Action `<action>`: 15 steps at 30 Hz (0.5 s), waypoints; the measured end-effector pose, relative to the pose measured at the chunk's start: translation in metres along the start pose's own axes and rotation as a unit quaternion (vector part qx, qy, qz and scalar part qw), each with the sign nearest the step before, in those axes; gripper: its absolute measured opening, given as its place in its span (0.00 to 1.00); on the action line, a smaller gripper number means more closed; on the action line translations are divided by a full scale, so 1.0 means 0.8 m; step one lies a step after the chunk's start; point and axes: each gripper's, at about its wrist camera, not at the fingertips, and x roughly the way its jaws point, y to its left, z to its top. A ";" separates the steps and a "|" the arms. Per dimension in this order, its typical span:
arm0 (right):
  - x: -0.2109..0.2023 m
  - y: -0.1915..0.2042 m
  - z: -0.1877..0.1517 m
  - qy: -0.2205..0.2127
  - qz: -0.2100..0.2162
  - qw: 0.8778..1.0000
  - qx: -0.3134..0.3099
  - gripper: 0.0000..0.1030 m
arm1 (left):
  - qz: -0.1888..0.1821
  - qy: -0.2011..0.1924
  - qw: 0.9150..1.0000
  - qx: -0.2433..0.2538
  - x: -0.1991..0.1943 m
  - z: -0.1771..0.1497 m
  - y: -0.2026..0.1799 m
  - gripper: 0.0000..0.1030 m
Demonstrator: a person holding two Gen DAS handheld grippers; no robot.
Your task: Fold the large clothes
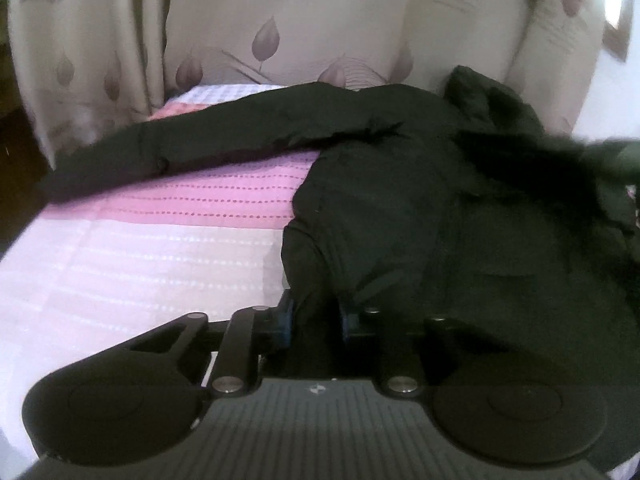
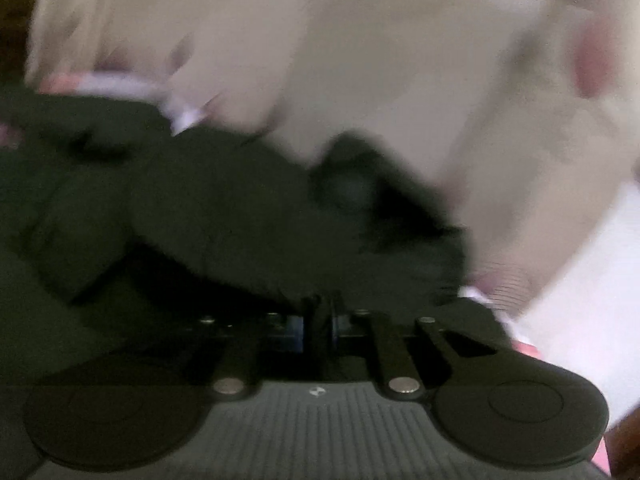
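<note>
In the left wrist view we see a large dark green padded jacket (image 1: 420,208) spread on a bed covered by a pink and white striped blanket (image 1: 160,232), filling the centre and right of the frame. Its long axis runs from the hem at the lower centre up toward the collar end at the upper right, while one long sleeve (image 1: 180,148) stretches away to the left edge, lying nearly level across the blanket. Our left gripper (image 1: 316,316) at the bottom centre has its blue-padded fingers (image 1: 285,320) closed on the jacket's lower edge, with dark fabric bunched between them. Behind the bed hangs a beige curtain with mauve leaf prints (image 1: 280,20), filling the top of the frame. The right wrist view is heavily blurred; there the same jacket (image 2: 200,208) fills the left and centre, and our right gripper (image 2: 320,320) at the bottom centre has its fingers drawn close together on a fold of the dark cloth. We see no containers in either view.
</note>
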 end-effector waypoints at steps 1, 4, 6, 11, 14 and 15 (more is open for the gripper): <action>-0.014 -0.023 0.000 -0.012 -0.014 1.000 0.018 0.10 | 0.003 0.000 1.000 -0.001 -0.005 -0.002 -0.002 0.20; -0.067 -0.112 -0.011 -0.040 -0.075 0.994 0.068 0.10 | 0.004 0.001 1.000 -0.006 -0.020 -0.006 -0.003 0.17; -0.098 -0.177 -0.026 -0.046 -0.119 0.987 0.099 0.10 | 0.007 0.000 1.000 -0.005 -0.031 -0.011 -0.003 0.17; -0.144 -0.334 -0.086 -0.015 -0.240 0.957 0.160 0.10 | 0.018 0.009 1.000 -0.008 -0.052 -0.022 -0.007 0.17; -0.152 -0.414 -0.136 0.025 -0.289 0.937 0.195 0.10 | 0.026 0.012 1.000 -0.005 -0.063 -0.033 -0.011 0.17; -0.151 -0.436 -0.154 0.043 -0.295 0.932 0.208 0.10 | 0.027 0.014 1.000 -0.004 -0.067 -0.036 -0.011 0.17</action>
